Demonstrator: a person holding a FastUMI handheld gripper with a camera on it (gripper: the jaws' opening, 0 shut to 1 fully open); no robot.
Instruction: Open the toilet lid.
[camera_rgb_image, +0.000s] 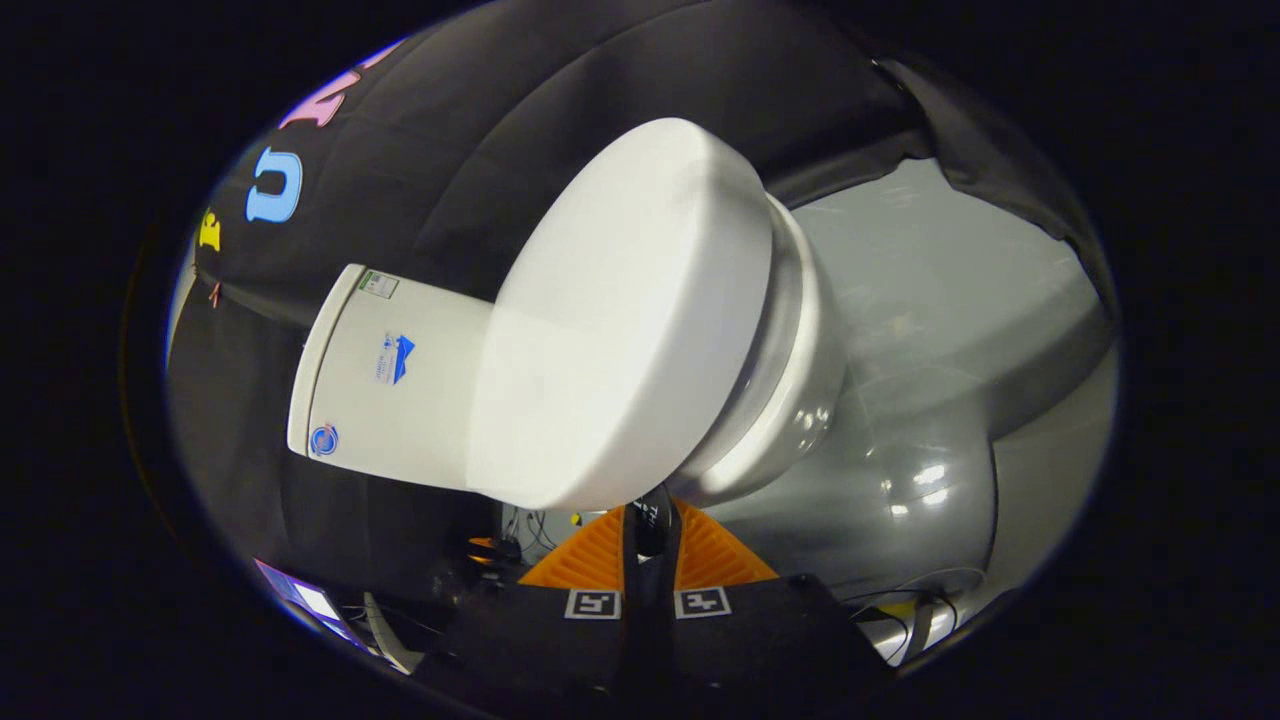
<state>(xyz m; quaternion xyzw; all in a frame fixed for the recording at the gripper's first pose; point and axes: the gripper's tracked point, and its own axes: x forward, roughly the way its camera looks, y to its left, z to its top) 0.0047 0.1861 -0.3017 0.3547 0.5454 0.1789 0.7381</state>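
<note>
1. I have the toilet (800, 380) tilted across my view because the gripper is rolled over; the lid (620, 320) lies flat on the bowl and is not yet raised, with the tank (390, 370) behind it, farther off to the left.
2. My gripper (650, 520) sits just under the lid's near rim. The fingers (600, 560) look drawn close together with only a thin slot between them, and I see nothing pinched there, so I read them as narrow and holding nothing.
3. The tips appear to touch or nearly touch the lid's front edge; I cannot tell which.
4. To do this well, I would slip the tips under the overhanging lip at the front of the lid, where the lever arm from the hinge is longest.
5. Then I would lift along an arc about the hinge near the tank, not straight up, so the tips do not slide off the smooth plastic.
6. I would keep the push gentle near the top, as the lid could slam against the tank.
7. The glossy grey floor (950, 300) beyond the bowl gives me room to swing.
</note>
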